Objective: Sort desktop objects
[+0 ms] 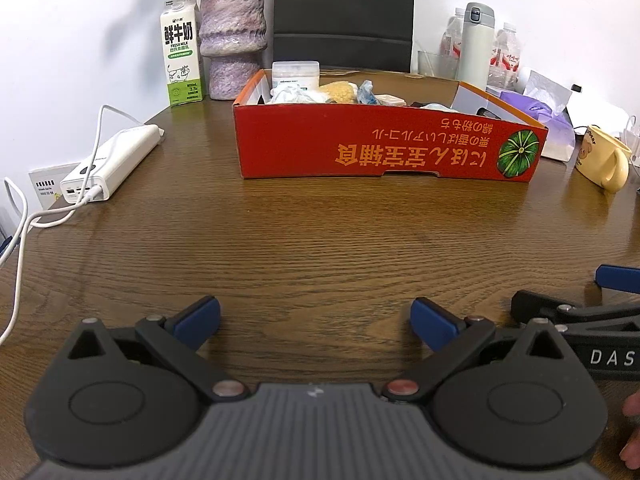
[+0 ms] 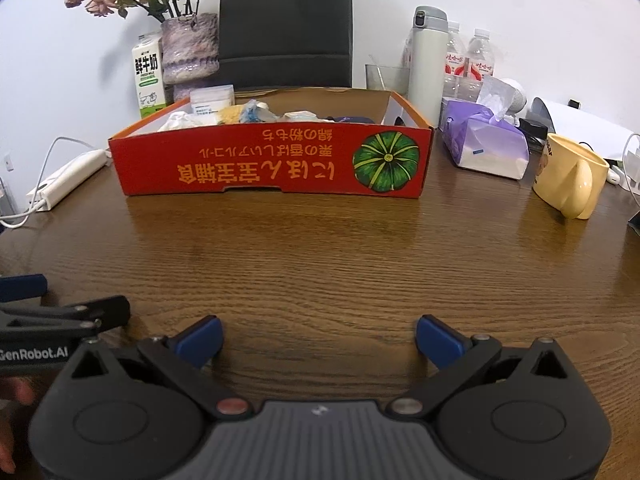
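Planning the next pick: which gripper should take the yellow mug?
Right, probably. The yellow mug sits at the table's right end, on the right gripper side. The left gripper sees it at its far right edge. Both are open and empty.

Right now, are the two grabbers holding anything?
No. The left gripper and right gripper are both open and empty above the bare table.

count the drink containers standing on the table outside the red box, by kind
milk carton: 1
thermos flask: 1
plastic water bottles: 2 clearly visible, possibly a third hidden behind the flask
clear glass: 1
yellow mug: 1
total: 6
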Action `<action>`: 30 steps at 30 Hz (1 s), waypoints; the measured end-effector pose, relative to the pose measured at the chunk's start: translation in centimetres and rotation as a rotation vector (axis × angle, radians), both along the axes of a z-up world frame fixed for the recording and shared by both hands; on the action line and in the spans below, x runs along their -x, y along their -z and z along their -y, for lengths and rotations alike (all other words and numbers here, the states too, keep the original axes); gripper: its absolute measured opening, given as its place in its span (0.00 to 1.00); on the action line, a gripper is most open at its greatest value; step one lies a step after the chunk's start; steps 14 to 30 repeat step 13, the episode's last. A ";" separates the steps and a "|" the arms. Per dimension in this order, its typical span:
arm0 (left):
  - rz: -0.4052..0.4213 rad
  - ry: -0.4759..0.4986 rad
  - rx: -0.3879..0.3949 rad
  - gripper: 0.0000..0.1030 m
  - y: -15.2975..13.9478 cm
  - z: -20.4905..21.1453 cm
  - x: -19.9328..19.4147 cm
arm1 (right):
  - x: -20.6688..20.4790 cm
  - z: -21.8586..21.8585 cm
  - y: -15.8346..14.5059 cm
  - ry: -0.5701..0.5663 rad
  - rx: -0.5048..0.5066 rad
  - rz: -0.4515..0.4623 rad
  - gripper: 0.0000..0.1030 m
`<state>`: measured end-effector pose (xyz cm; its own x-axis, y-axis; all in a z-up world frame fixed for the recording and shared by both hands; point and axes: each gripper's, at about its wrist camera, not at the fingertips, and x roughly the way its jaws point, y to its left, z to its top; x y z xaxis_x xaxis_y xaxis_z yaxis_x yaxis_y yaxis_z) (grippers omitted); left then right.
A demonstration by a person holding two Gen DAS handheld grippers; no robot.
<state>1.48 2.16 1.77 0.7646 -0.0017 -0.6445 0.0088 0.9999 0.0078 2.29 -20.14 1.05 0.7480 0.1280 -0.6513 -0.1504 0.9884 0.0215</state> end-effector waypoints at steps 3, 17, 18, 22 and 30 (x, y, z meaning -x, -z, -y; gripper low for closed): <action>0.000 0.000 0.000 1.00 0.0 0.0 0.0 | 0.0 0.0 0.0 0.000 0.000 0.000 1.00; 0.000 -0.004 0.001 1.00 0.0 -0.1 0.0 | 0.0 -0.1 0.0 -0.002 0.001 0.000 1.00; 0.000 -0.004 0.001 1.00 0.0 -0.1 0.0 | 0.0 -0.1 0.0 -0.002 0.001 0.000 1.00; 0.000 -0.004 0.001 1.00 0.0 -0.1 0.0 | 0.0 -0.1 0.0 -0.002 0.001 0.000 1.00; 0.000 -0.004 0.001 1.00 0.0 -0.1 0.0 | 0.0 -0.1 0.0 -0.002 0.001 0.000 1.00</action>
